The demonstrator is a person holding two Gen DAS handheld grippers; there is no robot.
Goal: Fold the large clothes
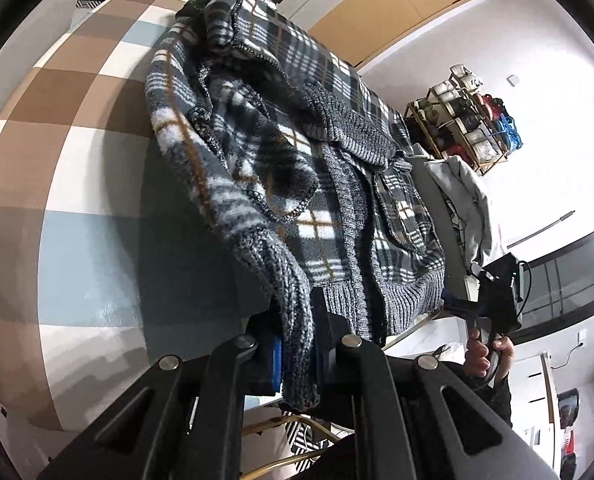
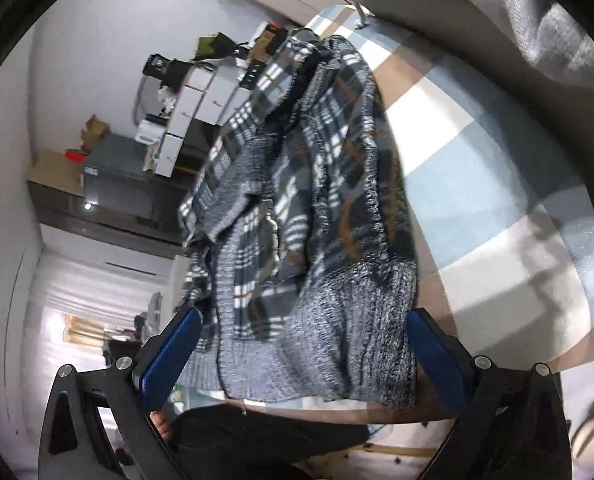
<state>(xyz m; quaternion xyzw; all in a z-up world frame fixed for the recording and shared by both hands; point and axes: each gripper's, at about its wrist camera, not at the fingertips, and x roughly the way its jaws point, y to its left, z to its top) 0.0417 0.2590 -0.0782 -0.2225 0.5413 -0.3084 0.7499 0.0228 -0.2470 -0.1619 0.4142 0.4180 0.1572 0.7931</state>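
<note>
Fold in its opening stage. One checked surface, in brown, cream and pale-blue squares and probably the counter or a mat laid on it, fills the nine o'clock half of the left wrist view and the three o'clock side of the right wrist view. On it lies one large garment, a plaid fleece jacket with grey ribbed knit trim, spread from twelve o'clock down to six o'clock in both views; it is crumpled, its front panels and one sleeve thrown loosely over each other, and no clean fold line shows, so the judgement is that nearly all the folding remains. One grey garment is heaped at three o'clock in the left wrist view, not yet handled; whether more clothes lie under it cannot be told. One shelf rack of shoes or similar goods stands at two o'clock against the wall. Two claws are present. The left claw, at six o'clock, is clamped shut on the ribbed edge of the jacket, apparently a cuff or hem corner. The right claw stands wide apart, its blue pads flanking the ribbed hem without pressing it; one hand carries it at four o'clock in the left wrist view. Left to do: close the right claw, lift, smooth, and fold.
</note>
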